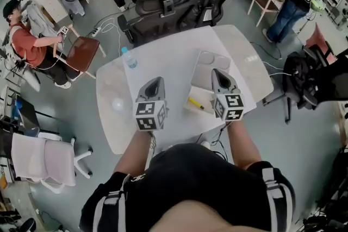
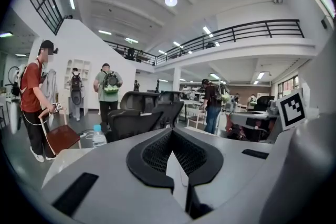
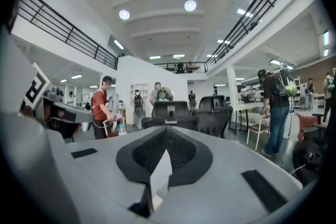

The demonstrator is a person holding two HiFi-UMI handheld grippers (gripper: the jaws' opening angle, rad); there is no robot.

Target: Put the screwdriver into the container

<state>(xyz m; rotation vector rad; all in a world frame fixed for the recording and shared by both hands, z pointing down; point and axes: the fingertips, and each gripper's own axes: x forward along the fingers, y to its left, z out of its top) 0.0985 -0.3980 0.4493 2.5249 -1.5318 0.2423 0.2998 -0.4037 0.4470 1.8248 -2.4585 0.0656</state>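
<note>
In the head view a screwdriver (image 1: 194,103) with a yellow handle lies on the white table (image 1: 163,57), just left of my right gripper's marker cube. A pale, shallow container (image 1: 205,63) sits on the table beyond it, partly behind the right gripper (image 1: 217,73). My left gripper (image 1: 156,82) hovers over the table's middle. Both are held level above the table, pointing away from me, each with its jaws together and nothing between them. The left gripper view (image 2: 172,132) and the right gripper view (image 3: 167,129) show the room, not the screwdriver.
A water bottle (image 1: 129,58) stands at the table's far left, and a pale round object (image 1: 118,104) lies near the left edge. Black office chairs (image 1: 179,8) stand behind the table. People stand and sit around the room; a white chair (image 1: 43,160) is at my left.
</note>
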